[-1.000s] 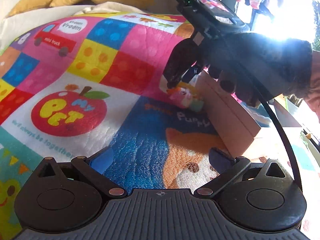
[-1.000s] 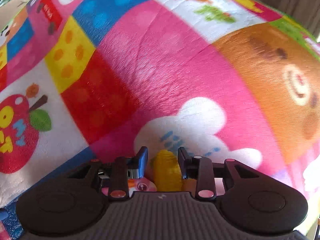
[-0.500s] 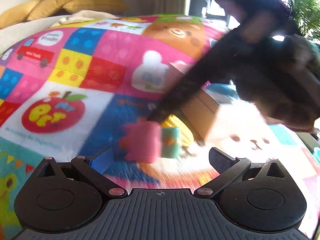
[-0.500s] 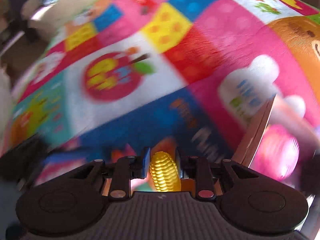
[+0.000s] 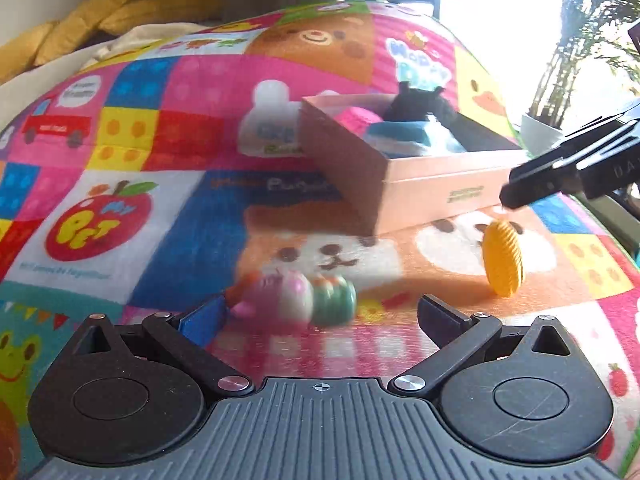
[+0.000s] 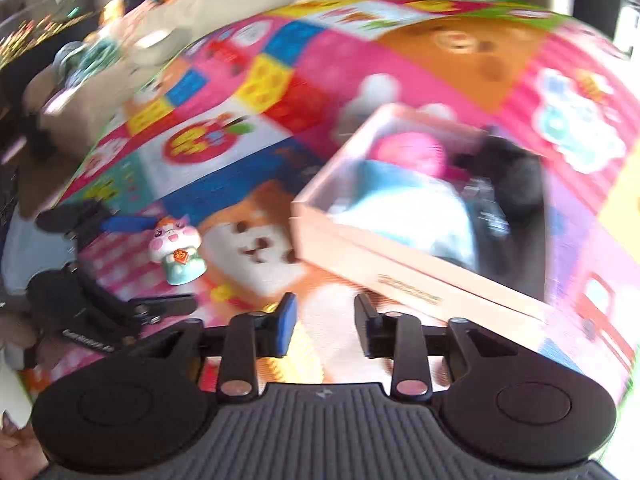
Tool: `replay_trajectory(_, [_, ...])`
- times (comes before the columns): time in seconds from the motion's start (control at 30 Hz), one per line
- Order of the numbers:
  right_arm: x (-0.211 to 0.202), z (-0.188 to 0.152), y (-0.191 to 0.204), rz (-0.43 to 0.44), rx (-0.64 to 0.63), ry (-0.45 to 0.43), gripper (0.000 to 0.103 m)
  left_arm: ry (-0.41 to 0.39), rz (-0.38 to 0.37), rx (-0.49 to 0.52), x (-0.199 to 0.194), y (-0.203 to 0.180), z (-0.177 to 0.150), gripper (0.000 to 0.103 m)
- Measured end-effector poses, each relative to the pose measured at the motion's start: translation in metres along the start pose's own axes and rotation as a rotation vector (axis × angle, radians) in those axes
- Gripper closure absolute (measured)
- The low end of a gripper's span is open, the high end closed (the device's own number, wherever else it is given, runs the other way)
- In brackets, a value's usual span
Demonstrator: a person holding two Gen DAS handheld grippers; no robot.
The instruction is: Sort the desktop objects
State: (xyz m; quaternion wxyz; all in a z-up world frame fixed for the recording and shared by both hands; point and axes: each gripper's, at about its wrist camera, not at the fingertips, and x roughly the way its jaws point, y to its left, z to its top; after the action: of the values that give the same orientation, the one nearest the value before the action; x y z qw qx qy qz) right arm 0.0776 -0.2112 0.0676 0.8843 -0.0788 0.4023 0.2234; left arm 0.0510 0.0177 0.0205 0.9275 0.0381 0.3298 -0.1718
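A yellow toy corn stands on end on the colourful play mat, just below the fingers of my right gripper and free of them. My right gripper has its jaws opening with nothing between them; a sliver of yellow shows under it. A small pink, white and green animal figurine rests on the mat between the wide-open fingers of my left gripper, nearer the blue left pad and blurred.
A pale pink cardboard box lies open on the mat beyond both toys and holds a pink, a blue and a black item. Yellow cushions lie at the far edge. A potted plant stands right by the window.
The right gripper carried the corn to the near side of the box and let it go; its jaws have parted. The figurine dropped onto the mat between the left fingers.
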Motion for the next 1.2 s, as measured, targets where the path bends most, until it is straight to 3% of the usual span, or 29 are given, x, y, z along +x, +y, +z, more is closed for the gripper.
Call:
replay_trajectory(0.13, [-0.015,-0.023,-0.028,-0.109,0.095,-0.100,0.039,0.002,-0.051,0.053,0.004,-0.021,0.002,0.000])
replay_trajectory(0.2, [-0.013,-0.035,-0.036,-0.134,0.121,-0.110,0.026,-0.003,-0.018,0.069,0.007,-0.028,0.005,0.000])
replay_trajectory(0.3, [-0.004,-0.052,-0.035,-0.124,0.143,-0.101,0.015,-0.001,0.077,0.059,0.015,-0.027,0.011,0.000])
replay_trajectory(0.47, [0.010,-0.077,-0.030,-0.134,0.169,-0.101,0.003,0.039,0.138,0.031,0.033,-0.020,0.013,0.000])
replay_trajectory(0.73, [0.018,-0.100,-0.039,-0.108,0.271,-0.085,0.000,0.005,0.095,0.057,0.028,-0.037,0.010,0.000])
replay_trajectory(0.77, [0.018,-0.101,-0.039,-0.109,0.271,-0.090,0.000,0.002,0.087,0.061,0.028,-0.040,0.009,0.003])
replay_trajectory(0.83, [0.018,-0.103,-0.037,-0.116,0.282,-0.105,0.000,0.004,0.070,0.071,0.028,-0.047,0.009,0.019])
replay_trajectory(0.9, [0.018,-0.107,-0.034,-0.134,0.293,-0.133,0.000,0.010,0.047,0.076,0.029,-0.051,0.008,0.024])
replay_trajectory(1.03, [0.023,-0.101,-0.027,-0.158,0.239,-0.076,0.000,0.021,-0.048,0.105,0.023,-0.061,0.000,0.022])
replay_trajectory(1.13, [0.026,-0.088,-0.024,-0.138,0.178,-0.003,0.000,0.014,-0.116,0.128,0.011,-0.068,-0.010,0.007])
replay_trajectory(1.2, [0.014,-0.074,-0.026,-0.119,0.178,-0.070,0.000,-0.010,-0.093,0.129,0.007,-0.069,-0.014,0.005])
